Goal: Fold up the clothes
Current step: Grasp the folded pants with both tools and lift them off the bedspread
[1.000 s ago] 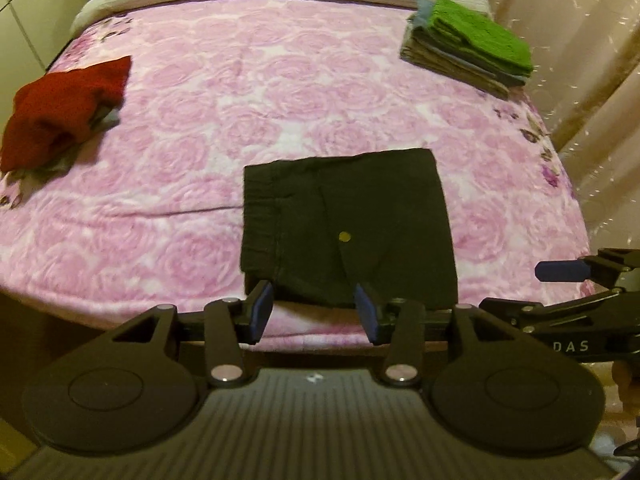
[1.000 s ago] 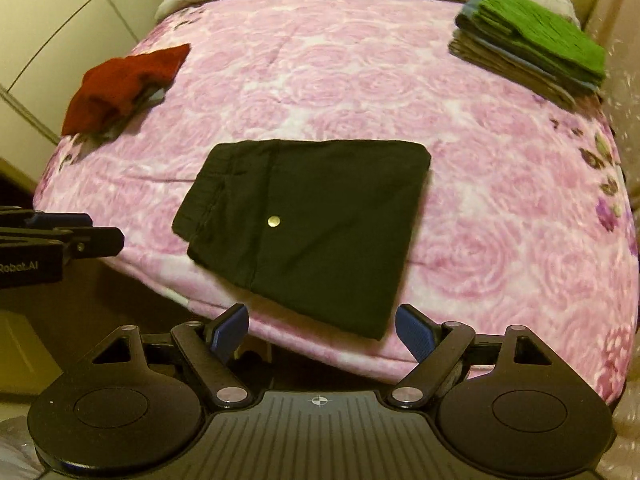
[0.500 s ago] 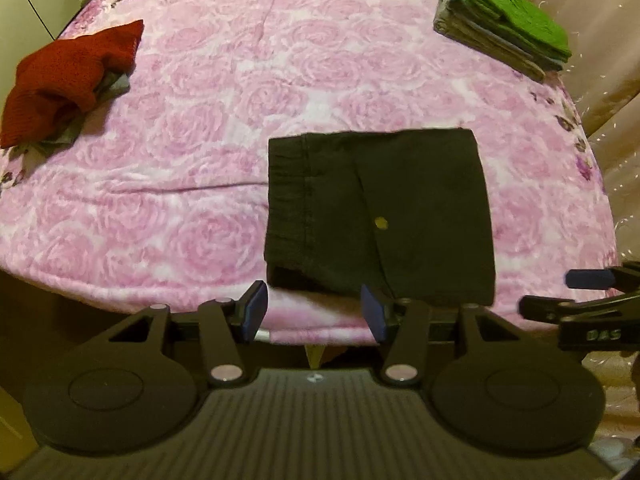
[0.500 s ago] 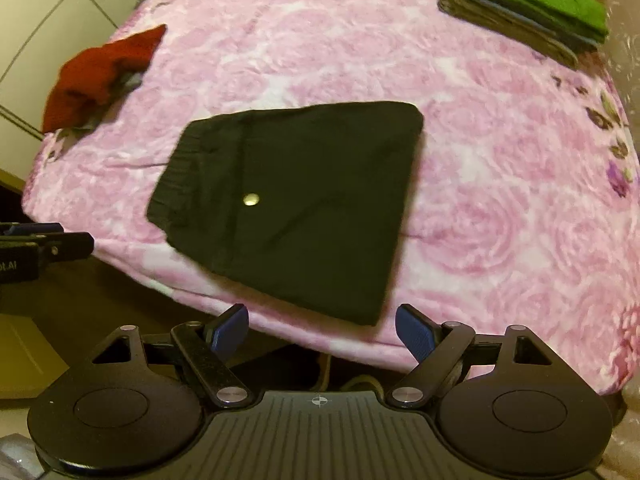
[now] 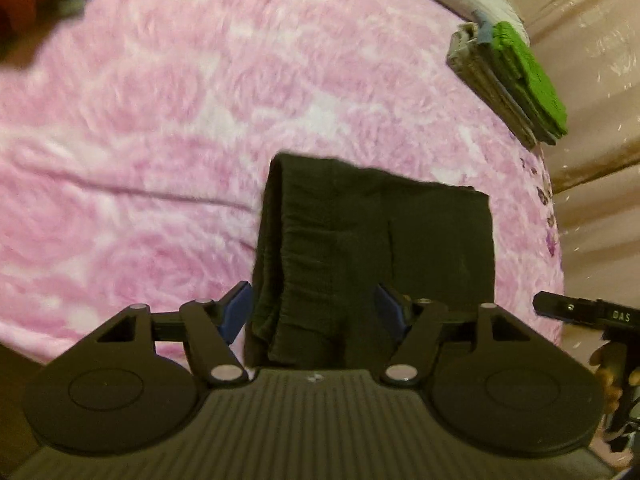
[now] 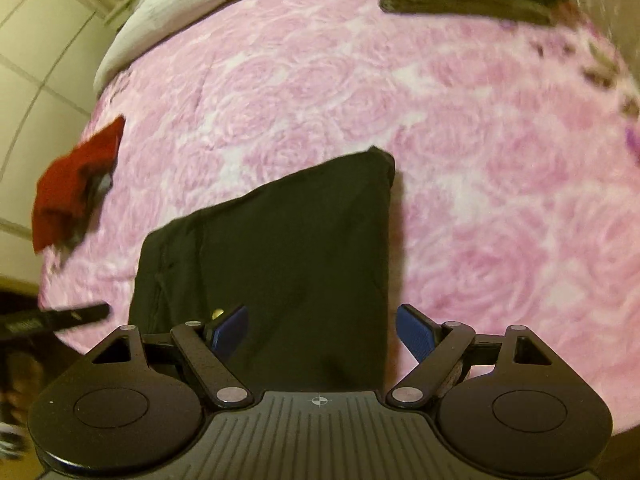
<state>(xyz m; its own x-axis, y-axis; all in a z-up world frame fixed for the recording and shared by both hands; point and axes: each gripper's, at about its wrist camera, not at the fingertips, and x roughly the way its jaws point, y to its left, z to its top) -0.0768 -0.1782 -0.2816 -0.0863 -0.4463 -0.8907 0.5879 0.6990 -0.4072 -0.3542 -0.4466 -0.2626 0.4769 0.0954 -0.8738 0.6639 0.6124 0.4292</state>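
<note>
Left tool (image 5: 314, 312) gaping, fingers straddling near hem of folded black shorts (image 5: 372, 248) – not clamped. Right tool (image 6: 322, 330) also spread wide over shorts (image 6: 280, 252) at bed's near edge. Pink rose blanket (image 5: 160, 120) beneath. Red garment (image 6: 72, 192) at left edge; folded stack (image 5: 512, 84) at far right corner.

A bed under a pink rose-patterned blanket (image 5: 200, 100); white pillow (image 6: 180, 4) far, beige curtain (image 5: 592, 60) right, pale panelled wall (image 6: 36, 60) left.
</note>
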